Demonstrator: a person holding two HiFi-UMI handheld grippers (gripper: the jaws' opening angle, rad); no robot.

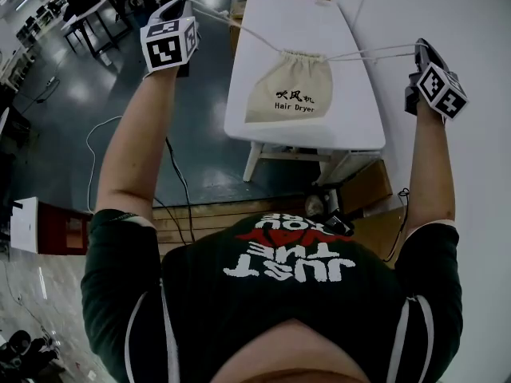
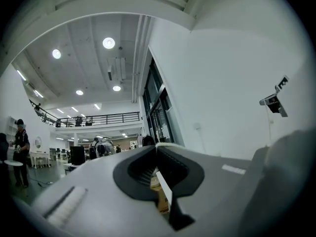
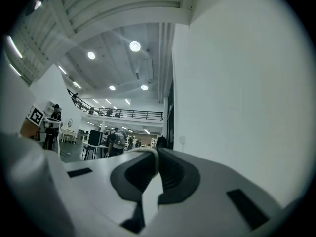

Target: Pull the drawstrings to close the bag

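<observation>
The left tongs [image 1: 180, 5] are pressed together on the left drawstring [image 1: 239, 27], a thin white cord that is seen pinched at the tip of the shut jaws in the left gripper view. The right tongs [image 1: 421, 48] are likewise clamped on the right drawstring [image 1: 375, 53], which is seen squeezed between the pads in the right gripper view. Both tongs are held up and wide apart, the left one past the left edge of the tabletop [image 1: 351, 114] above the dark floor [image 1: 160, 126], the right one past its right edge. From each, the cord is stretched taut inward to the bag [image 1: 290, 88]. The right cord seems to run as two strands, though this is hard to tell. The bag is laid flat on the white tabletop, between the two tongs and toward the near edge, with its printed side up. Its mouth, on the far side, is bunched into tight folds where the cords enter.
</observation>
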